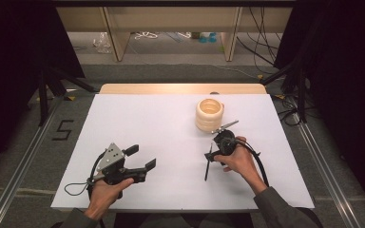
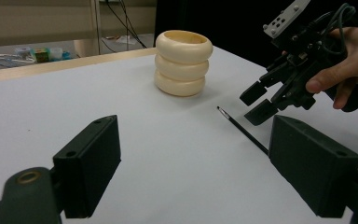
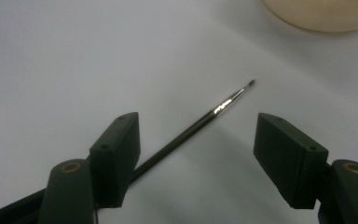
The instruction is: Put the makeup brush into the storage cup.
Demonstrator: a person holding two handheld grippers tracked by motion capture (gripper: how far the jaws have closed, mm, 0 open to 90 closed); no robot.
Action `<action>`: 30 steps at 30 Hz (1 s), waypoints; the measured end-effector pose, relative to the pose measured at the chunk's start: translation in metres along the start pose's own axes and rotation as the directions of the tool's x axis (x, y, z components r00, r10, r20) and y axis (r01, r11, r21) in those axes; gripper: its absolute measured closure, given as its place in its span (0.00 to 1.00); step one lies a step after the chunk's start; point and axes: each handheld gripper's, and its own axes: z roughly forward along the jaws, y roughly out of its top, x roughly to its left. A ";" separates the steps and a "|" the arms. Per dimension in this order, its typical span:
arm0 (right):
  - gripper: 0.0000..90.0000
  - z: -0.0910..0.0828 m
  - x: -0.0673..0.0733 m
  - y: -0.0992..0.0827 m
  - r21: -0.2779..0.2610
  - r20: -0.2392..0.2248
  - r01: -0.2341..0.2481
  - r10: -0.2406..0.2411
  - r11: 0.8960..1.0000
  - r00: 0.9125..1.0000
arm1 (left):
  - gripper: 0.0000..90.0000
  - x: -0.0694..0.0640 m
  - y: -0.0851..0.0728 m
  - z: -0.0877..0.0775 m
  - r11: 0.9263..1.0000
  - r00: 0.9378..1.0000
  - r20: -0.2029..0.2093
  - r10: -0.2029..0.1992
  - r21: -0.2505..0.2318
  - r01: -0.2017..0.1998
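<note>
Lying flat on the white table point(image 1: 138, 123), the brush point(image 3: 193, 129) is a thin dark stick with a metal ferrule and a small bristle tip. In the high view the brush point(image 1: 208, 165) has its long axis running almost straight away from the person, leaning slightly right at the far end. In the left gripper view the bristle tip of the brush point(image 2: 235, 125) points toward the stack of cream rings point(image 2: 183, 63), with a clear gap of bare table between tip and stack. The right gripper point(image 3: 196, 154) hovers just above the handle with its jaws spread, one on each side of the shaft; neither pad presses on it. Seen from the right gripper view, the handle passes close beside the left-hand jaw and runs out of frame below it. The left gripper point(image 1: 142, 159) rests well apart on the near left of the table, jaws spread wide with nothing between them. The rings point(image 1: 209, 115) stand upright beyond the brush, toward the far right of the table.
</note>
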 end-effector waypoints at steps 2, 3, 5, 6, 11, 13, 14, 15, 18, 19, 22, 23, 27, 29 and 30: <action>0.36 0.001 0.001 0.001 0.008 0.002 0.000 0.000 1.000 1.000 | 0.18 0.000 0.000 -0.001 1.000 1.000 -0.001 0.004 0.000 -0.004; 0.36 0.002 0.001 0.002 0.011 0.001 0.003 -0.003 1.000 1.000 | 0.18 0.000 0.000 -0.001 1.000 1.000 0.002 0.006 0.000 -0.006; 0.37 0.003 0.001 0.003 0.026 0.002 0.004 -0.004 1.000 1.000 | 0.18 0.000 0.000 0.000 1.000 1.000 0.002 0.002 0.000 -0.002; 0.37 0.003 0.001 0.003 0.026 0.002 0.004 -0.004 1.000 1.000 | 0.18 0.000 0.000 -0.001 1.000 1.000 0.000 0.002 0.000 -0.002; 0.37 0.006 -0.001 0.005 0.043 -0.002 -0.008 0.008 0.999 1.000 | 0.18 0.000 0.000 0.001 1.000 1.000 0.012 0.000 -0.009 0.001; 0.37 0.006 -0.001 0.006 0.050 -0.007 -0.005 0.006 0.999 1.000 | 0.18 -0.001 0.000 0.000 1.000 1.000 0.003 -0.001 0.000 0.001; 0.37 0.006 -0.002 0.007 0.046 -0.008 0.010 -0.010 0.999 1.000 | 0.18 0.000 0.000 0.001 1.000 1.000 0.014 -0.002 -0.010 0.002; 0.37 0.006 0.000 0.008 0.060 -0.007 0.001 -0.001 0.998 1.000 | 0.18 0.000 0.000 0.001 1.000 1.000 0.012 -0.001 -0.009 0.002; 0.38 0.007 0.000 0.009 0.064 -0.014 0.014 -0.013 0.998 1.000 | 0.18 -0.001 0.000 0.000 1.000 1.000 0.003 0.000 0.001 0.000; 0.37 0.007 0.001 0.009 0.068 -0.013 0.009 -0.008 0.998 1.000 | 0.18 0.000 0.000 0.001 1.000 1.000 0.013 -0.001 -0.009 0.002; 0.38 0.009 0.001 0.009 0.082 -0.016 0.011 -0.009 0.997 1.000 | 0.18 -0.001 0.000 0.000 1.000 1.000 0.005 0.000 0.002 0.000; 0.38 0.010 0.001 0.009 0.089 -0.015 0.012 -0.011 0.996 1.000 | 0.18 -0.001 0.000 0.000 1.000 1.000 0.005 -0.005 0.002 0.005; 0.38 0.011 0.002 0.010 0.099 -0.017 0.009 -0.008 0.995 1.000 | 0.18 -0.001 0.000 0.000 1.000 1.000 0.005 -0.001 0.001 0.001; 0.40 0.012 0.003 0.010 0.106 -0.019 0.022 -0.020 0.994 1.000 | 0.18 -0.002 0.000 0.000 1.000 1.000 0.006 -0.006 0.000 0.006; 0.40 0.012 0.004 0.010 0.109 -0.020 0.024 -0.022 0.994 1.000 | 0.18 -0.002 0.000 0.000 1.000 1.000 0.005 -0.006 0.000 0.006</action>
